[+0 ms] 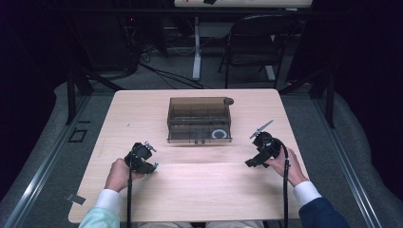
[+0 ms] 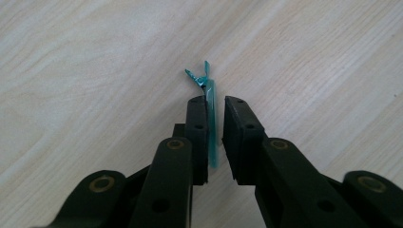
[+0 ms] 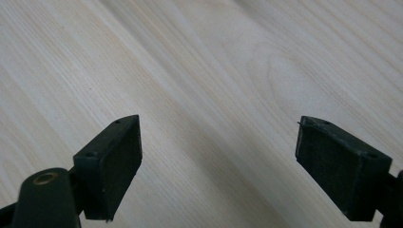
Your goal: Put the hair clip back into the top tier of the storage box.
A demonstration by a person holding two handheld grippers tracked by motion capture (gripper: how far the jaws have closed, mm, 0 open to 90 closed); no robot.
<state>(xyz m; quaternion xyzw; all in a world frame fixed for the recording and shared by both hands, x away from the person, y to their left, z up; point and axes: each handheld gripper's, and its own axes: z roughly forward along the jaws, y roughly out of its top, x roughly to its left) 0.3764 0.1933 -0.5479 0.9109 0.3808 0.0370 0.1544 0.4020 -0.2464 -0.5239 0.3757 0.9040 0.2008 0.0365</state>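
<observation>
A smoked, see-through box (image 1: 199, 119) stands at the far middle of the pale wooden counter (image 1: 199, 190); its inside is split into compartments, and a small white ring (image 1: 219, 134) lies in the near right one — what else it may hold is too dim to tell. A small dark round knob (image 1: 229, 100) sits at the box's far right corner. Left claw (image 2: 215, 107), near the counter's front left and held in the person's left hand (image 1: 119, 174): its jaws stand nearly together, with a thin teal strip (image 2: 212, 118) between them, lying against the left jaw; whether the right jaw presses on it cannot be told. The strip's long axis runs along the jaws, and its crumpled tip (image 2: 197, 76) points forward past the fingertips, above bare wood. Right claw (image 3: 218, 142), held in the right hand (image 1: 285, 164) to the box's near right — jaws wide apart over bare counter, gripping nothing.
</observation>
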